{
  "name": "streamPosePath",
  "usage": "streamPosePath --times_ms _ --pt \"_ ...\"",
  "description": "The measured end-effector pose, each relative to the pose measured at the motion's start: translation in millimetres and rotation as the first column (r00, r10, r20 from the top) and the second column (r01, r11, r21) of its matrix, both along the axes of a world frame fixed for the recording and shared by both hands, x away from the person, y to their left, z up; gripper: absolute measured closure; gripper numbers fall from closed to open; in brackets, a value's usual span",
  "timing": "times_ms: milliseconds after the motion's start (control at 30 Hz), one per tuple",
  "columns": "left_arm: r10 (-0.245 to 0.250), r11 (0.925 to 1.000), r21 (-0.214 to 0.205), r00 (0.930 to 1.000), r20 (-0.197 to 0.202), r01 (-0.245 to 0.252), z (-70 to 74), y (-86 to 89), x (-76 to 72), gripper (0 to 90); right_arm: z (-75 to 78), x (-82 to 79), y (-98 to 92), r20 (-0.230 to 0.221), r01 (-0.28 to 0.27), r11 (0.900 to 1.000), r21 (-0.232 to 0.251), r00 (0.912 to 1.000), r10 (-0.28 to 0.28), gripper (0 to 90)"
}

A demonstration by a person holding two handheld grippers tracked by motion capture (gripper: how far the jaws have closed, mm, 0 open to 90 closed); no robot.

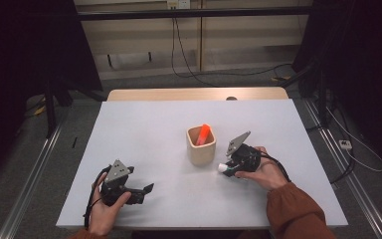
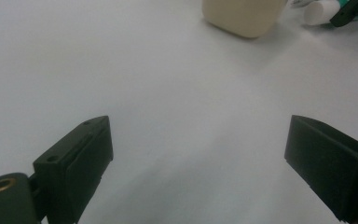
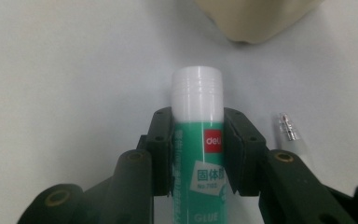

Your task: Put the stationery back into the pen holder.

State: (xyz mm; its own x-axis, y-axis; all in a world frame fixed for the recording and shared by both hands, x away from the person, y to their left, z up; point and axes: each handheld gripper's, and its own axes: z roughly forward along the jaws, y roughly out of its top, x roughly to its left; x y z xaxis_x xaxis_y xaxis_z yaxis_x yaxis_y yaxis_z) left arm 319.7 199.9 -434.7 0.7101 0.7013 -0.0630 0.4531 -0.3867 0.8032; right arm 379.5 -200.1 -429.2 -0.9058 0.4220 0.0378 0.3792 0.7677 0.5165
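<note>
Glue stick point(image 3: 197, 140), one of it, green-bodied with a white cap, lies low over the white table point(image 1: 144, 144) between the two jaws of the right gripper point(image 1: 228, 167), whose pads press on its green body from both sides. Its white cap sticks out past the jaw tips and points toward the holder. In the right gripper view one small clear cap-like piece point(image 3: 287, 127) lies on the table just beside the right-hand jaw, apart from the stick.

Nearer the person's edge, the left gripper point(image 1: 146, 189) rests in the left hand point(image 1: 104, 211) at the table's near left, well apart from the stick. Its two jaws stand wide apart with only bare table between them.

Farther in, one beige square holder point(image 1: 201, 145) stands upright near the table's middle, just beyond the stick's cap and not touching it. One orange-red item point(image 1: 204, 134) leans inside it, its top above the rim.

Beyond the far edge, one wooden strip point(image 1: 194, 94) runs along the table's back.
</note>
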Motion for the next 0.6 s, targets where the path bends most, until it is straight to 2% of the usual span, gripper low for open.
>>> streamPosePath --times_ms 167,333,400,600 --pt "0.009 0.9999 -0.007 0.9999 -0.008 -0.009 -1.0 1.5 1.1 7.5 4.4 -3.0 -3.5 0.003 0.015 0.999 0.043 0.9999 -0.016 66.3" --pt "0.006 1.0 -0.004 0.9999 -0.011 -0.006 -1.1 1.8 1.5 7.4 5.4 -4.6 -7.4 0.027 0.027 0.996 0.085 0.9992 -0.03 66.4" --pt "0.005 1.0 -0.005 0.9999 -0.013 -0.005 -1.1 2.0 1.6 7.3 6.5 -5.8 -8.8 0.032 0.058 0.9938 0.095 0.9976 -0.061 66.4" --pt "0.008 0.9999 -0.01 0.9999 -0.015 -0.008 -0.7 2.6 1.8 7.3 6.8 -9.5 -12.5 0.06 0.087 0.9867 0.138 0.9936 -0.096 66.4"
